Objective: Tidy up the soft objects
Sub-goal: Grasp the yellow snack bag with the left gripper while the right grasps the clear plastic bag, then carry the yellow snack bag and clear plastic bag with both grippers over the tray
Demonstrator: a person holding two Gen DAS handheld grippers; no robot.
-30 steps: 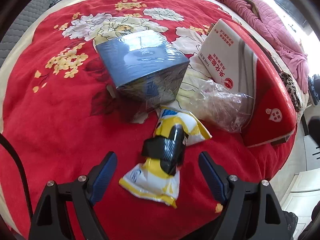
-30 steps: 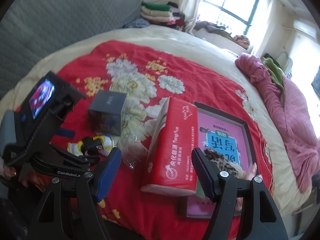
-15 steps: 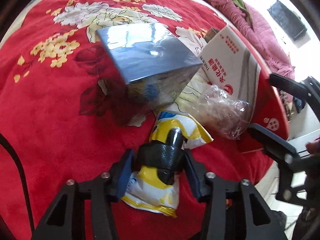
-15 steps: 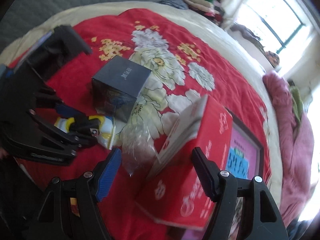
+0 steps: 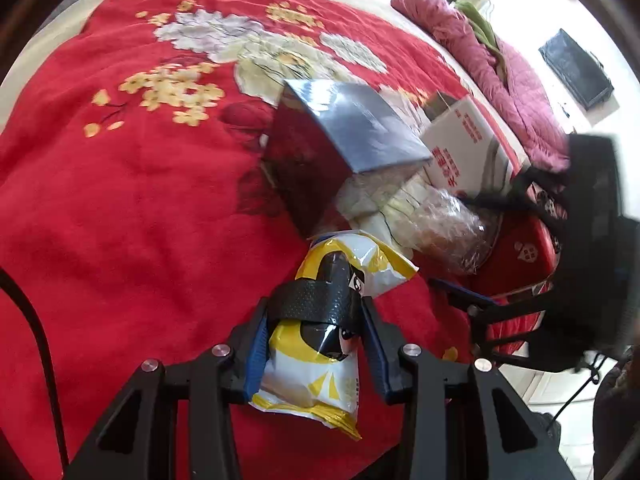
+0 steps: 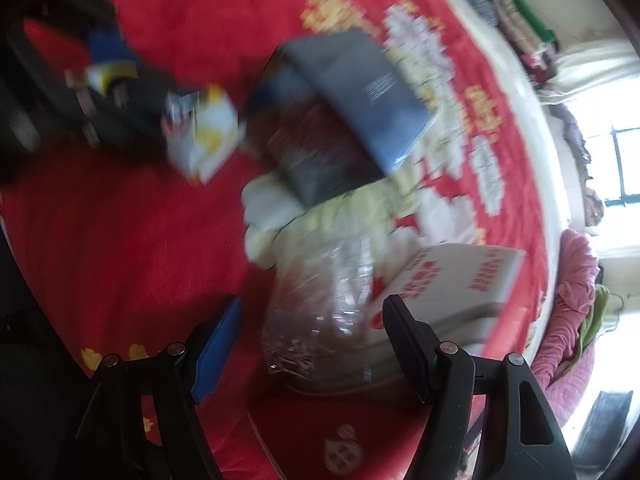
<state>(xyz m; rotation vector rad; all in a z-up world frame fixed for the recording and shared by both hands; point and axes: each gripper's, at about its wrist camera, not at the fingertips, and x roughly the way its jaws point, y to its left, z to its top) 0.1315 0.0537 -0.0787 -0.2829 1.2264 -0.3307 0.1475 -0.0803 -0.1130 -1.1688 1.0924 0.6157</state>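
My left gripper (image 5: 314,342) is shut on a yellow and white snack bag (image 5: 320,364) with a black band (image 5: 316,302) round its middle, on the red flowered blanket (image 5: 120,200). My right gripper (image 6: 310,344) is open, its jaws on either side of a crumpled clear plastic bag (image 6: 324,312); the bag also shows in the left wrist view (image 5: 444,228). The right wrist view is blurred. The snack bag shows there at upper left (image 6: 204,140), with the left gripper beside it.
A dark blue box (image 5: 340,144) (image 6: 348,108) stands behind the bags. A red and white tissue pack (image 5: 464,148) (image 6: 452,284) lies right of it. A pink quilt (image 5: 500,64) lies along the bed's far side. The bed edge is near the right.
My left gripper closed on the snack bag. My right gripper swung down and in from above the tissue pack to straddle the clear plastic bag.
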